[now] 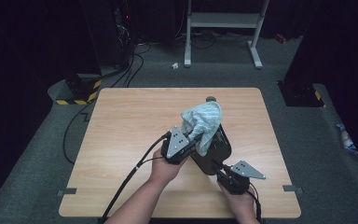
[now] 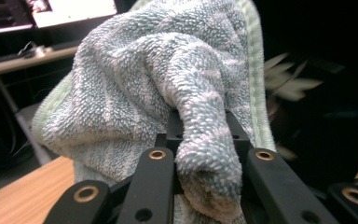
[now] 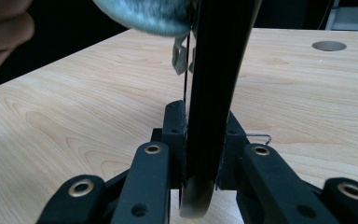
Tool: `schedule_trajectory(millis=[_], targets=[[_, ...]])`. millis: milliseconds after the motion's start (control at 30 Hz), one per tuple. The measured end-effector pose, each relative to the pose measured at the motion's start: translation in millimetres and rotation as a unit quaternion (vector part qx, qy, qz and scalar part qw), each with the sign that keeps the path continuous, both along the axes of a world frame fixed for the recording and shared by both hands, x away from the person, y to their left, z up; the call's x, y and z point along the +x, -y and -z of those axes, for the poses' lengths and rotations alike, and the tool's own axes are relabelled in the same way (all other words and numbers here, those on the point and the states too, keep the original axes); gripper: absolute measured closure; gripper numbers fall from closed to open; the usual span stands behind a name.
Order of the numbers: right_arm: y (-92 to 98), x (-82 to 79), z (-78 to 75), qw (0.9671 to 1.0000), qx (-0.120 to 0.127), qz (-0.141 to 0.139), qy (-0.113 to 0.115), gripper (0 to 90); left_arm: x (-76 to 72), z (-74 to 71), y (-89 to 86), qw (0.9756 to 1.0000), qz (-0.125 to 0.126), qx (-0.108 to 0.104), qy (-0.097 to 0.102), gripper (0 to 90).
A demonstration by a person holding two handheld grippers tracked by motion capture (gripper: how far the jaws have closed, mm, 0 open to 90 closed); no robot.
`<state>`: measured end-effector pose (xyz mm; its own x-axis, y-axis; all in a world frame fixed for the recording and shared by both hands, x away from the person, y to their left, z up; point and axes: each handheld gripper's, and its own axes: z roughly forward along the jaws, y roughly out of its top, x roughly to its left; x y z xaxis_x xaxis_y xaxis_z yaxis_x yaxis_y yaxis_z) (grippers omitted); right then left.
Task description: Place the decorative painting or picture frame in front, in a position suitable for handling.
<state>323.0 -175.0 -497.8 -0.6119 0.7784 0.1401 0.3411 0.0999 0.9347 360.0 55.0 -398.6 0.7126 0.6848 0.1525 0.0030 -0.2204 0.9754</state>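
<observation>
A soft, light towel is hanging bunched in the closed left claw, draping over a stiff, thin black pan above the worktop. The right claw is clamping the pan's rim, the firmest hold.

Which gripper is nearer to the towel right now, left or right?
Left. The left gripper is shut on a fold of the blue-green towel. The right gripper sits lower, toward the person, shut on the edge of the black pan, apart from the towel.
</observation>
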Motion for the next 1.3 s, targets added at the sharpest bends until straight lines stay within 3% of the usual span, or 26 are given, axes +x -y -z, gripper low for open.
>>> schedule_trajectory(millis=[300, 467, 667, 800, 933, 1067, 1300], targets=[[-3.2, -0.9, 1.5, 1.0000, -0.007, -0.001, 0.002, 77.9, -15.6, -14.2, 11.3, 0.9990, 0.034, -0.028, 0.007, 78.0], [-3.3, -1.1, 1.5, 1.0000, -0.007, 0.000, 0.001, 77.8, -17.9, -14.9, 17.9, 0.9989, 0.035, -0.026, 0.016, 78.0], [-2.6, -1.5, 0.9, 1.0000, -0.007, -0.002, 0.003, 77.9, 7.2, -8.8, -1.1, 0.9997, -0.015, -0.017, 0.005, 78.1], [-3.0, -1.9, 0.9, 1.0000, -0.007, -0.002, 0.004, 77.8, 30.5, -8.3, -17.5, 0.9983, -0.056, -0.015, -0.003, 78.1], [-4.0, -2.5, 0.8, 1.0000, -0.008, -0.001, 0.005, 77.8, 43.0, -11.1, -24.6, 0.9972, -0.074, -0.009, -0.004, 78.1], [-4.4, -2.6, 0.9, 0.9999, -0.009, 0.000, 0.005, 77.8, 36.7, -16.5, -20.0, 0.9981, -0.061, -0.008, 0.005, 78.2], [-5.0, -2.8, 1.0, 0.9999, -0.011, 0.000, 0.005, 77.7, 4.8, -20.2, 3.7, 0.9994, -0.008, -0.017, 0.028, 78.3]])
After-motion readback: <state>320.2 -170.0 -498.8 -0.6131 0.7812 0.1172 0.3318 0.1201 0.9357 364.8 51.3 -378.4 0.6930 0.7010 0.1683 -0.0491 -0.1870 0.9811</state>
